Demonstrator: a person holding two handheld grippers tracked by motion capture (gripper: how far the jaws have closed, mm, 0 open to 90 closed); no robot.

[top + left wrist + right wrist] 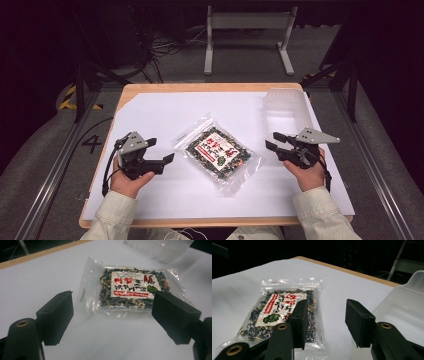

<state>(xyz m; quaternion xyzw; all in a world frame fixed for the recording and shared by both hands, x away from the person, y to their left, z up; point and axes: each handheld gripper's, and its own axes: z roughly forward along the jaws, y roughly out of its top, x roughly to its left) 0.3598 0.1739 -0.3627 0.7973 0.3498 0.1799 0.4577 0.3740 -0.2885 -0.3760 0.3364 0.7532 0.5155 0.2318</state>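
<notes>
Bag [217, 152] at frame centre, long axis running upper left to lower right; left gripper [162, 152] nearer, right gripper [275, 141] farther; both agape, empty.

A wooden tabletop [150, 89] carries a white sheet [150, 120] over most of its surface. Grey carpet floor [250, 70] lies beyond its far edge, with a pale metal stand [248, 22] and tangled cables [160, 47]. Dark metal rails [55, 165] flank both sides; the surroundings are dim.
</notes>
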